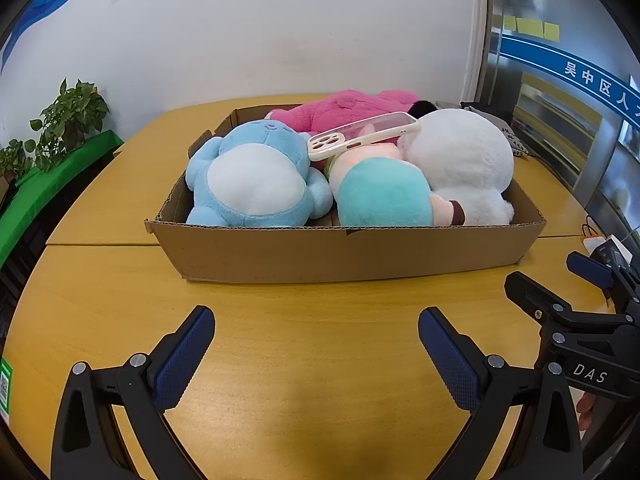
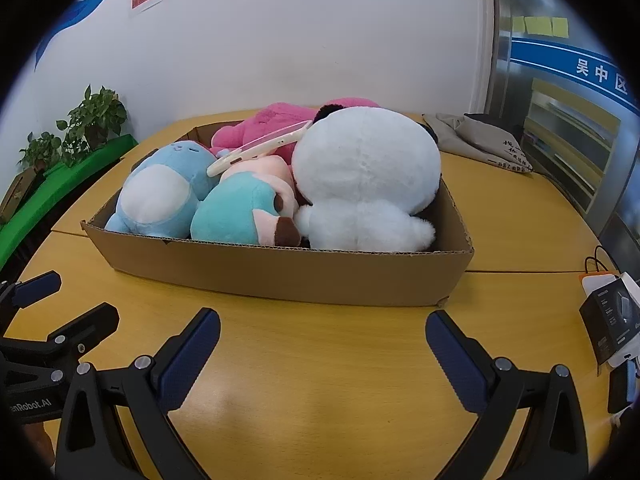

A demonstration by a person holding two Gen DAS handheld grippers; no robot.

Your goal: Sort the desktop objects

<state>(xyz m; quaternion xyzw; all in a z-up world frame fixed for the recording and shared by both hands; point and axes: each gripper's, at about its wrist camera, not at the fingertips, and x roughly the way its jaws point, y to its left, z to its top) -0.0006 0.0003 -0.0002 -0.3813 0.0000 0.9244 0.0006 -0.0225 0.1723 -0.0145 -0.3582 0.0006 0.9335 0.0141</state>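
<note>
A shallow cardboard box (image 1: 360, 254) (image 2: 280, 268) stands on the yellow table. It holds a blue plush (image 1: 252, 178) (image 2: 160, 192), a teal and pink plush (image 1: 380, 196) (image 2: 236, 212), a white plush (image 1: 460, 160) (image 2: 364, 168) and a pink plush (image 1: 340, 114) (image 2: 264, 124). A cream phone case (image 1: 364, 136) (image 2: 260, 148) lies across the plush tops. My left gripper (image 1: 316, 340) is open and empty in front of the box. My right gripper (image 2: 322, 344) is open and empty, beside the left; it also shows in the left wrist view (image 1: 548, 280).
A grey cloth bag (image 2: 480, 140) lies at the back right of the table. A black and white carton (image 2: 612, 320) stands at the right edge. Potted plants (image 1: 68, 120) sit on a green ledge to the left. A white wall stands behind.
</note>
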